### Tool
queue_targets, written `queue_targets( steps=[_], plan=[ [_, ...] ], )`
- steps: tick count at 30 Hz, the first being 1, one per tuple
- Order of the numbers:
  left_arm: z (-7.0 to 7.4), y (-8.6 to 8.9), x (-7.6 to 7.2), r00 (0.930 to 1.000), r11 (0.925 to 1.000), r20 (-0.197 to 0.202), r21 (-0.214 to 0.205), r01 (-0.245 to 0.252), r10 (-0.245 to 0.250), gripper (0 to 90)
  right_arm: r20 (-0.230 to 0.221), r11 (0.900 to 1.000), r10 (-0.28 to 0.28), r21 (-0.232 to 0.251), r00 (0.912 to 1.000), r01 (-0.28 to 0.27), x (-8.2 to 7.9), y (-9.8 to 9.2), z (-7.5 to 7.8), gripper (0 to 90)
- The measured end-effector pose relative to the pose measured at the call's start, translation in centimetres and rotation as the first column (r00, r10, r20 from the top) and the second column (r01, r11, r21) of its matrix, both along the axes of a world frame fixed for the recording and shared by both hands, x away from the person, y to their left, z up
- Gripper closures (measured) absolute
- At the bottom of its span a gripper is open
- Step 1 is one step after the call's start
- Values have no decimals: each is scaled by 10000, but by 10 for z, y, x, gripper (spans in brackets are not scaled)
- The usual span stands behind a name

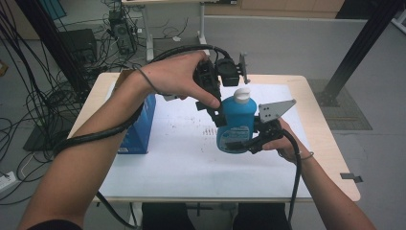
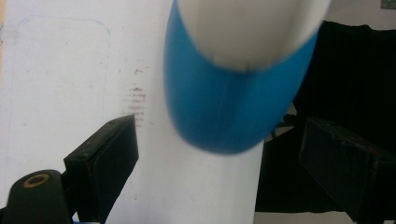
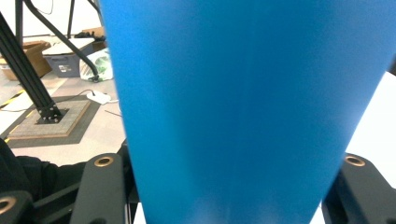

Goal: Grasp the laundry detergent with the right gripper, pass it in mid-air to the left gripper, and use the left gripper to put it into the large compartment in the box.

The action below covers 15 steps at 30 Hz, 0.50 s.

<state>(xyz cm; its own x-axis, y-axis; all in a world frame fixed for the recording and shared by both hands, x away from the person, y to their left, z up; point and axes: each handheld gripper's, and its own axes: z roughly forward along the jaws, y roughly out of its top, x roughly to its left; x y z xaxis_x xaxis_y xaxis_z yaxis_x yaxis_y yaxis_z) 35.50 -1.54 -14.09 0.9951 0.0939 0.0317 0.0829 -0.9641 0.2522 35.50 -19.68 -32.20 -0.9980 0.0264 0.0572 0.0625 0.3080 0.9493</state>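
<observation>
I hold the bottle (image 1: 235,125) in my right gripper (image 1: 249,142), its jaws clamped on the lower body, one to each side. In the right gripper view the blue wall of the bottle (image 3: 243,112) runs up between my two jaws and hides most of what lies beyond it. The bottle is off the sheet (image 1: 182,158), lifted above its middle part and tilted a little, white cap (image 1: 242,95) uppermost.

My left gripper (image 1: 218,108) sits at the bottle's upper left shoulder, just under the cap. Its jaws stand wide apart: in the left gripper view the bottle (image 2: 229,107), blurred and close, hangs between them with a clear gap on each side, and neither pad presses on it.

A blue box (image 1: 141,127) stands left of the bottle, at the sheet's left edge on the table (image 1: 325,143).
</observation>
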Motion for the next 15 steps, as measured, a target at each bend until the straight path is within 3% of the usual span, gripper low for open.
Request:
queue_targets(
  steps=[15],
  plan=[
    [3, -13, -5, 9991, 9991, 68, 85, 420, -421, 118, 62, 9989, 468, -16, 9989, -468, -3, 21, 6, 397]
  ],
)
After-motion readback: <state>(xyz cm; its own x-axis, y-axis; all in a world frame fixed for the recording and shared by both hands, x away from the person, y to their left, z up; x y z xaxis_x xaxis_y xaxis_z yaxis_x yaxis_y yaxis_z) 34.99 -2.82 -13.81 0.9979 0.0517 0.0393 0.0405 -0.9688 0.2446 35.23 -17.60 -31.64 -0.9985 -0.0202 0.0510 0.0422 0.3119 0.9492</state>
